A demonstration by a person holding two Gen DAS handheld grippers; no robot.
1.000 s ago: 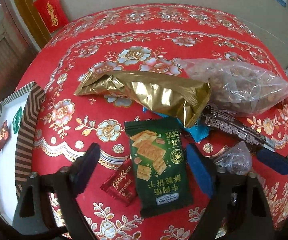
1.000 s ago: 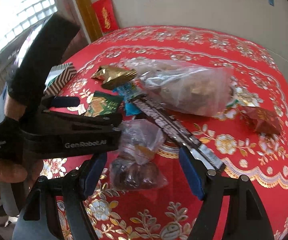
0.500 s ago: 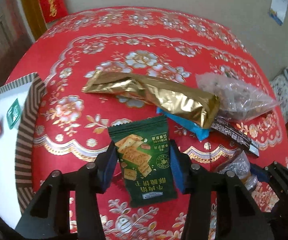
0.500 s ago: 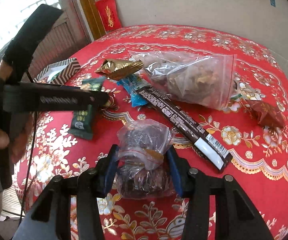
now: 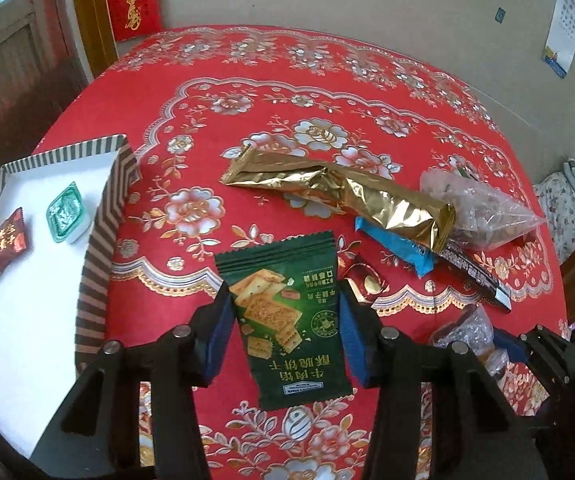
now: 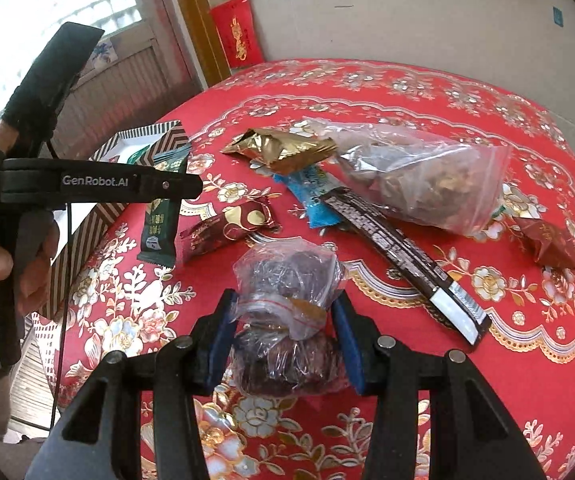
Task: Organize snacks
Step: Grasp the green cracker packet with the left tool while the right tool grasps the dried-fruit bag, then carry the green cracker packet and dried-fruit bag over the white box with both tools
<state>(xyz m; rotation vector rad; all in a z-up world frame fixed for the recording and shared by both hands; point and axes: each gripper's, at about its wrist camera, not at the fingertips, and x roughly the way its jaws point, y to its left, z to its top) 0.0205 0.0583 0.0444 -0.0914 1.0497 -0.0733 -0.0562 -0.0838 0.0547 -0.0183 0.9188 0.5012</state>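
Lengthwise, cracker packet [image 5: 287, 320] (print inverted)

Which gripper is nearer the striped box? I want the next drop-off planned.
Left. The left gripper, holding the green packet, is right beside the striped box; the right gripper sits farther away, across the table.

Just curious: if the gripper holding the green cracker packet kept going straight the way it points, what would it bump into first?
Probably the red floral tablecloth just beyond the green cracker packet; the left gripper points steeply down. Depth is hard to judge.
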